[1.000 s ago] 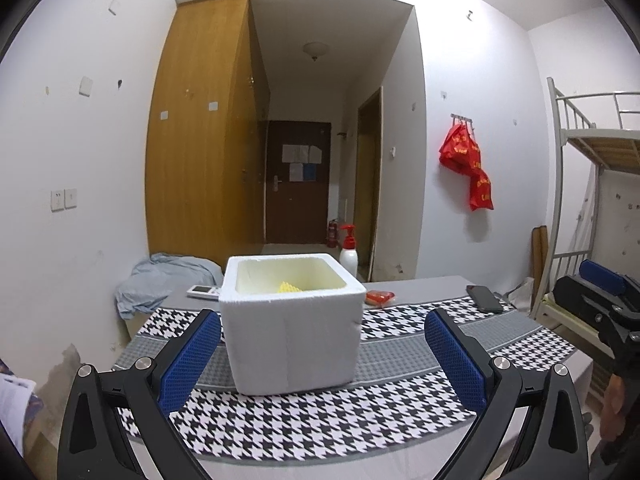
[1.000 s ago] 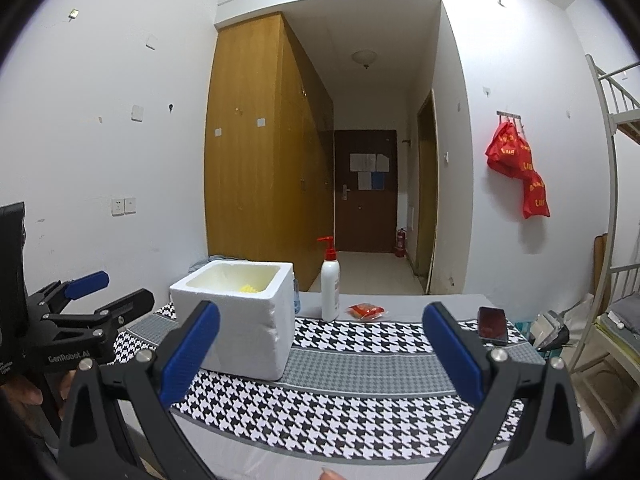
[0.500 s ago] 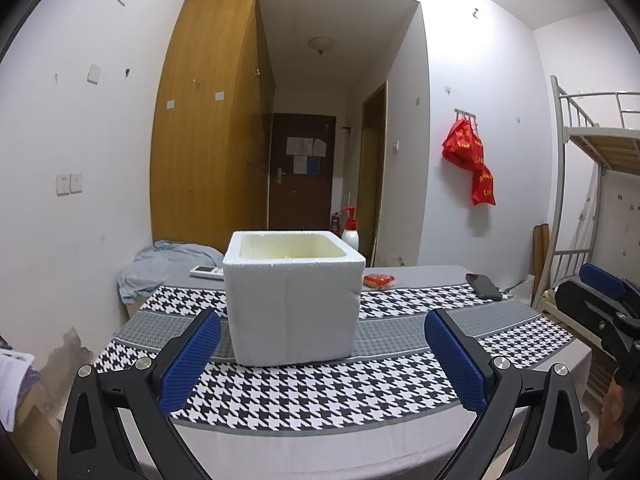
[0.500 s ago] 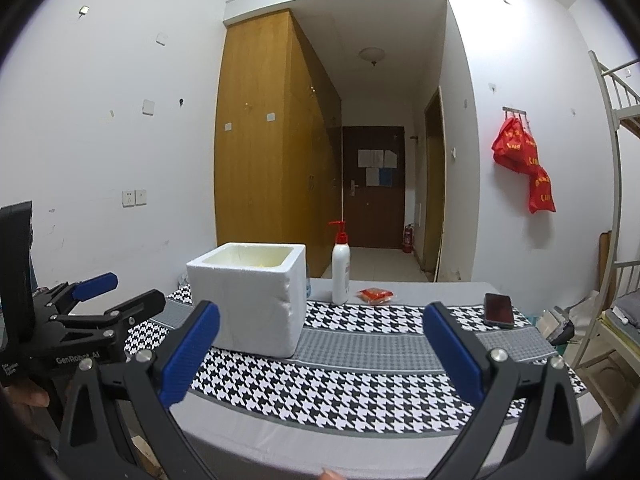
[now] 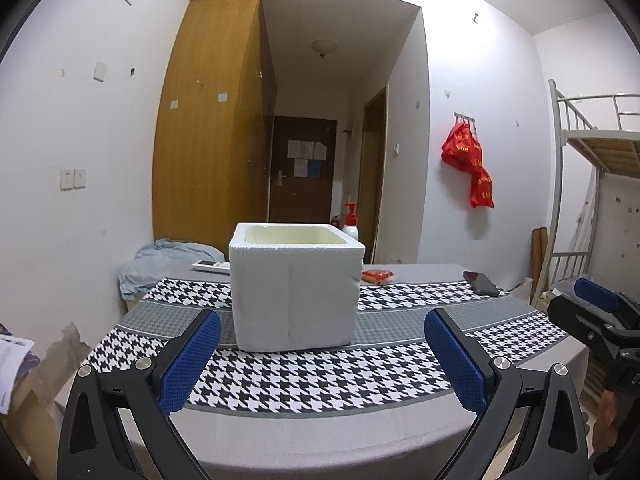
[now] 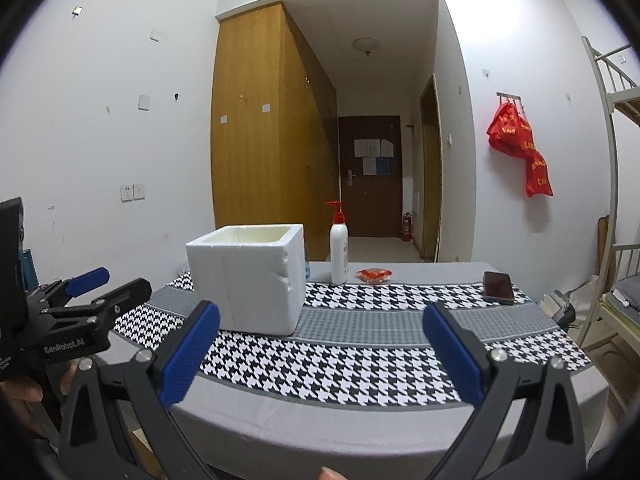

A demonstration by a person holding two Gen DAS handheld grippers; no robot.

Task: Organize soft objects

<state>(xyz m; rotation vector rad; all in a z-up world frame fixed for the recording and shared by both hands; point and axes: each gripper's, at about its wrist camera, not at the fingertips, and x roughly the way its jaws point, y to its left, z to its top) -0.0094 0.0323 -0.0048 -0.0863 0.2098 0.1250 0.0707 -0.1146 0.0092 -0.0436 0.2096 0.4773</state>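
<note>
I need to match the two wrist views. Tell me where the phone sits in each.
Left wrist: phone right of centre, near the table's right edge.
Right wrist: phone right of centre, on the cloth's far right.
Shared landmark: white foam box, left of the phone in both.

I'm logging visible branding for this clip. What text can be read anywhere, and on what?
"GenRobot.AI": on the left gripper body, seen from the right wrist.
Yellow print on the red bags: too blurred to read.
Papers on the door: too small to read.
Bottle label: unreadable.
</note>
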